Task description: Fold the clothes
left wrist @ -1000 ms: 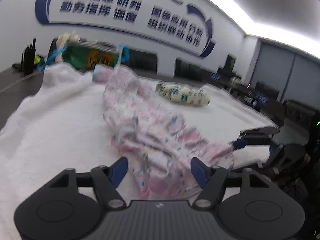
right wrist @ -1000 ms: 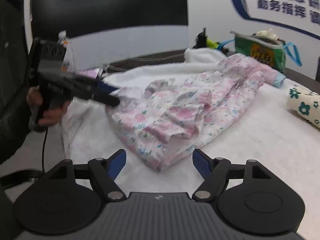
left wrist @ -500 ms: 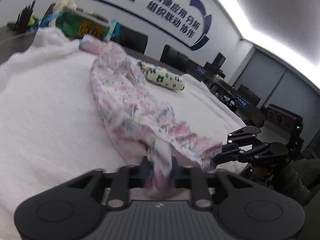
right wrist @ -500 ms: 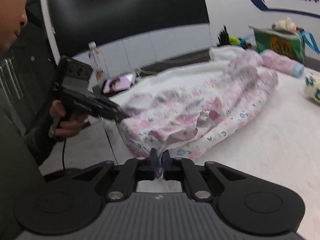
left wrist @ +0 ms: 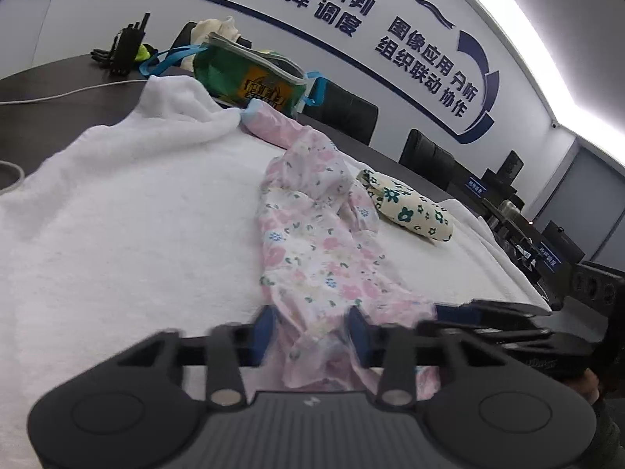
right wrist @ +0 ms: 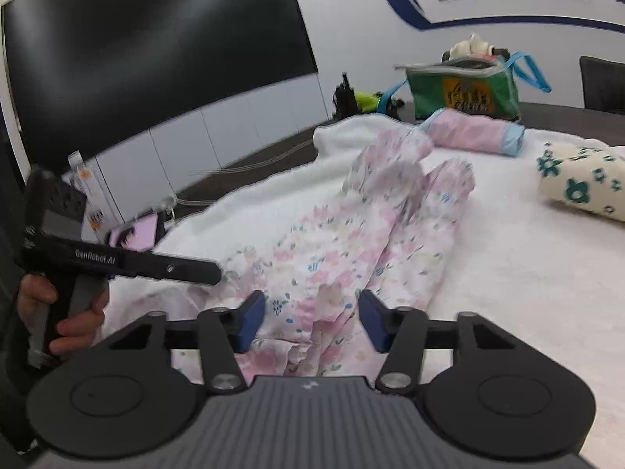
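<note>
Half a second ago both grippers were pinched onto the near hem of the crumpled pink floral cotton garment [left wrist: 312,258]; now both have let go, their blue pads drawn apart with the cloth lying loose between them; a second ago they were also spread, so this reads as a short grab, a tug toward the person, and a release; the garment now lies stretched out lengthwise across the fluffy white towel [left wrist: 117,234] that covers the table, running from the near edge toward the rolled pink cloth with blue ends [right wrist: 474,133]; my judgement is that the piece has only been straightened, and no fold is made yet

The left gripper [left wrist: 310,326] stands spread about halfway, the hem bunched in the gap and brushing the inner faces of its pads, nothing clamped; the right gripper [right wrist: 312,322] is likewise spread, a loose ridge of the fabric rising between its pads, with some clearance on the right side; neither holds anything

A cream roll with dark green flowers [left wrist: 410,211] lies just beside the garment's far half, apart from it; a green zip bag with an orange label [right wrist: 463,92] stands behind on the dark tabletop
</note>
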Action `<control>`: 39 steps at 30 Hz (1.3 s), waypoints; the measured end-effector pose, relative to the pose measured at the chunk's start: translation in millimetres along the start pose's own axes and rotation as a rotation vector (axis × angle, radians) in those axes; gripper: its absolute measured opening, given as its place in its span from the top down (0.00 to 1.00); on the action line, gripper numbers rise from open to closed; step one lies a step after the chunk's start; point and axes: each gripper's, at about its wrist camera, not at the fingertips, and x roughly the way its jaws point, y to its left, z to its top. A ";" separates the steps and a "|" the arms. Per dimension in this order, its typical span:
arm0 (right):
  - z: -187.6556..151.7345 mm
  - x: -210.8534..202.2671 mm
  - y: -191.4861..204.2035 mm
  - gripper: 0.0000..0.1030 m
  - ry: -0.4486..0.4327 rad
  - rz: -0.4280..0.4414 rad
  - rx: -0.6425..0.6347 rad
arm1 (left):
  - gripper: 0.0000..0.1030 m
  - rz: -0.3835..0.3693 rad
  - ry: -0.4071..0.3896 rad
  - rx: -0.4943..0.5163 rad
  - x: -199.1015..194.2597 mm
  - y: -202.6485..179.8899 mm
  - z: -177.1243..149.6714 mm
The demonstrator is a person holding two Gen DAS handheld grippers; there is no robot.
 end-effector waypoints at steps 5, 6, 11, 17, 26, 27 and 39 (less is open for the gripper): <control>-9.1 16.5 4.9 0.90 0.030 -0.006 -0.018 | 0.93 0.015 -0.004 0.028 0.4 -8.3 -4.5; -10.1 15.7 5.6 0.92 0.024 -0.006 -0.023 | 0.93 0.015 -0.022 0.051 -5.0 -12.0 -3.9; -6.4 -14.2 6.9 0.94 -0.094 -0.011 -0.022 | 0.95 -0.089 -0.079 0.125 -17.3 -23.0 1.9; 1.5 -24.0 7.5 0.94 -0.190 -0.059 -0.015 | 0.96 -0.098 -0.047 0.037 14.7 -11.6 25.8; 6.2 -1.2 9.2 0.92 -0.101 -0.177 -0.102 | 0.66 0.012 0.024 0.008 46.4 3.9 18.0; 6.7 1.4 9.3 0.88 -0.090 -0.190 -0.112 | 0.58 0.007 0.018 0.004 37.6 5.9 17.9; -6.9 -39.6 42.9 0.52 -0.059 -0.013 -0.396 | 0.36 -0.196 -0.014 0.360 -56.3 -4.7 -38.2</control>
